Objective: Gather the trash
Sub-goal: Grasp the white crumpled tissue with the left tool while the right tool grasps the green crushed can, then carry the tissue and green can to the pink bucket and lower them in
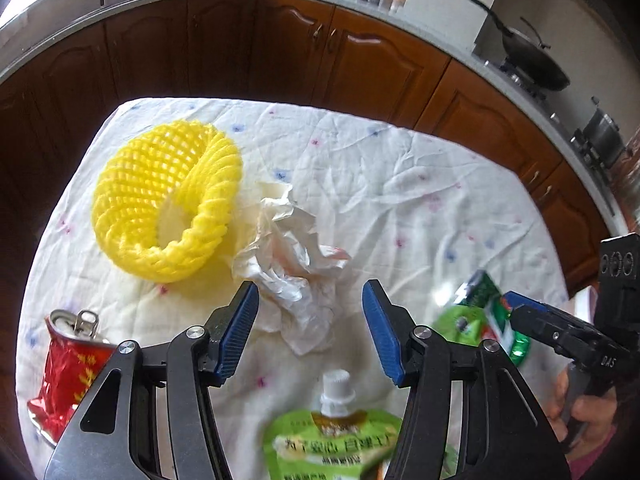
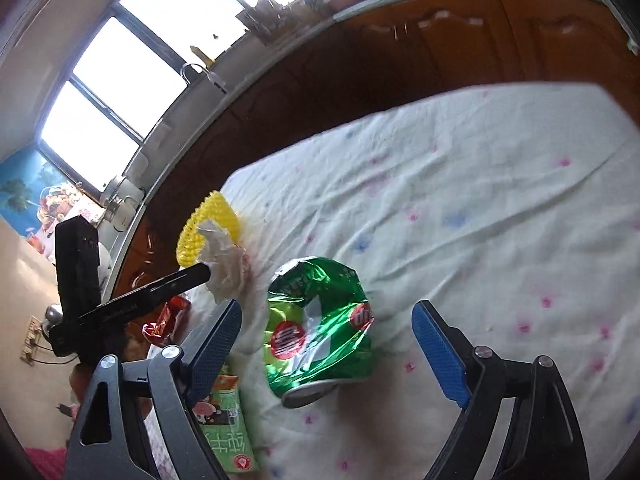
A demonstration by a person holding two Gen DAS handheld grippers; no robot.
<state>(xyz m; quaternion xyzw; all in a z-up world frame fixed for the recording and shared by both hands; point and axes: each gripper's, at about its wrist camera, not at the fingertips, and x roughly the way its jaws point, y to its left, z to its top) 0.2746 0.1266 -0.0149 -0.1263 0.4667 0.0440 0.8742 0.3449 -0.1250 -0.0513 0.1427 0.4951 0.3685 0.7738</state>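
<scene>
Crushed green can (image 2: 320,328) on tablecloth (image 2: 480,208) between wide right tongs (image 2: 326,346); left tongs (image 1: 310,328) wide over crumpled paper (image 1: 288,264).

Trash strewn over the cloth
Crushed green can (image 2: 320,328) lies between the right claw's (image 2: 326,354) open jaws; crumpled paper (image 1: 290,264) just beyond the left claw (image 1: 310,328).

Hand-held gripper (image 1: 310,332): black frame, blue ribbed pads, silver screws.
</scene>
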